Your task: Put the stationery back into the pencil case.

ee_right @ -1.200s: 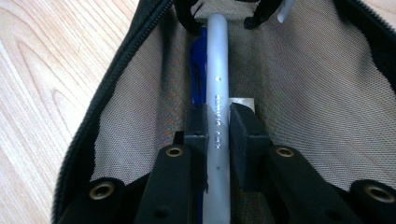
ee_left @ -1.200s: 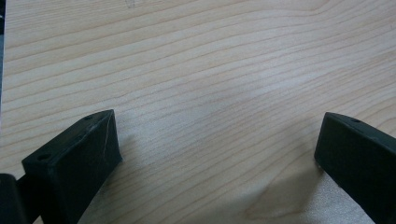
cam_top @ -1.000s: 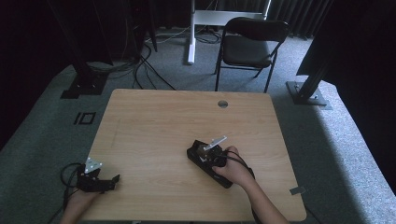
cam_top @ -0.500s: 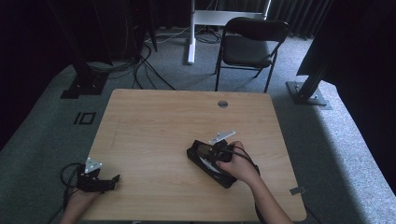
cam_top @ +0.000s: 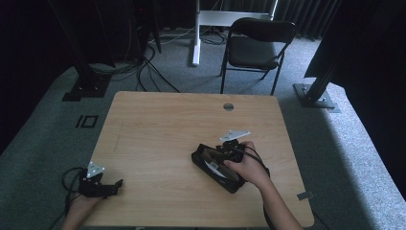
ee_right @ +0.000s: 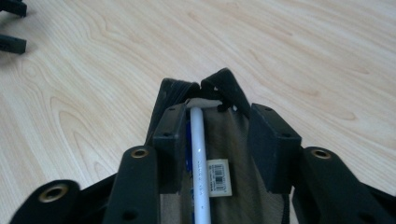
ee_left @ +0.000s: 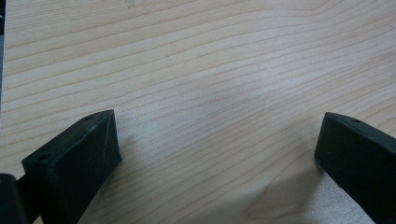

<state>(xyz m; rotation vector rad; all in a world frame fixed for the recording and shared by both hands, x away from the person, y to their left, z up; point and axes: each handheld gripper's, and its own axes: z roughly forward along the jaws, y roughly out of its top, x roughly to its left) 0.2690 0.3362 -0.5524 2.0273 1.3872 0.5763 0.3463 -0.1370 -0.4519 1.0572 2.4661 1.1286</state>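
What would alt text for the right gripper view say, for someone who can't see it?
Two black jaws of the right hand-held gripper straddle an open black pencil case holding a white pen and a barcode label. The case lies on a pale wooden table; the jaws stand slightly apart, having just been opening.

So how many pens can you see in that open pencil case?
1: a white pen lying lengthwise in the black pencil case, between the right gripper's fingers. More may be hidden underneath.

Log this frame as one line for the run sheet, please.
right tool: jaws just opening, astride white pen in open black pouch | left tool: open, nothing between, low over table
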